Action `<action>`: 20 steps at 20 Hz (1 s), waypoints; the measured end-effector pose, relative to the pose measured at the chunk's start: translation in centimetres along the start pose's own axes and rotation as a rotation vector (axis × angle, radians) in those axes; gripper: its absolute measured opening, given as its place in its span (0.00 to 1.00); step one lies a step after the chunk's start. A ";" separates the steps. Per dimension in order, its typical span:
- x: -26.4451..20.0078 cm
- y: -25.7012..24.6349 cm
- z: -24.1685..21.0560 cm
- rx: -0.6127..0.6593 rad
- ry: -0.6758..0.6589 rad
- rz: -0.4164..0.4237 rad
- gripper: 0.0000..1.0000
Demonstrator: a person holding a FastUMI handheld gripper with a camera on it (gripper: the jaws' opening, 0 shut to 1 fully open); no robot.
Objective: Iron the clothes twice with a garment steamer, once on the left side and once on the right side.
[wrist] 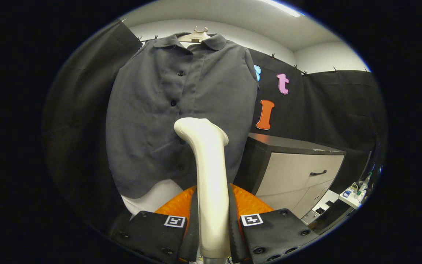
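Black cloth (pixel 328 106) lines the booth under a white ceiling with a strip light (pixel 280 7), and against that backdrop a dark grey button-front shirt (pixel 167 110) hangs from a pale hanger (pixel 196 35), its collar spread at the top and its hem falling over a white form (pixel 152 198) that shows just below the fabric. You hold the hand-held gripper (pixel 213 223) low in front of the shirt, and its two fingers are closed on the handle of a white garment steamer (pixel 209 176), one finger pressing on each side of the handle. The steamer rises upright from between the fingers and bends at its top, so that the head (pixel 196 130) points at the shirt's lower half, close to the line of dark buttons (pixel 173 103); from this angle you cannot tell whether the head touches the cloth or stands just short of it. An orange ribbed part (pixel 249 201) shows behind the fingers at the base of the handle. To the right of the shirt and beyond the fingers stands a cabinet (pixel 295 172) with a dark top and pale drawer fronts, one drawer carrying a dark handle (pixel 318 172). Further right and lower, a small white tabletop (pixel 350 200) holds a few small bottles (pixel 361 185), too small to make out clearly.
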State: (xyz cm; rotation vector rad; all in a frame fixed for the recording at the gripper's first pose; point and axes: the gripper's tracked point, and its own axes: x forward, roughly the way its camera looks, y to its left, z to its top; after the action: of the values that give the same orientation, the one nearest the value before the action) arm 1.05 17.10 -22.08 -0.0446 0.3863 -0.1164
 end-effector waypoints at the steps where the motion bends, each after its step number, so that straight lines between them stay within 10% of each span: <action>1: -0.1 0.2 -0.8 -0.006 0.017 0.005 0.41; 10: -1.7 0.8 -2.6 -0.032 0.051 0.029 0.41; 20: -4.5 3.0 7.9 -0.079 -0.117 -0.022 0.41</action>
State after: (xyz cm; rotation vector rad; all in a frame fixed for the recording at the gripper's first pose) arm 0.22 20.76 -13.30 -0.1328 0.2738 -0.1195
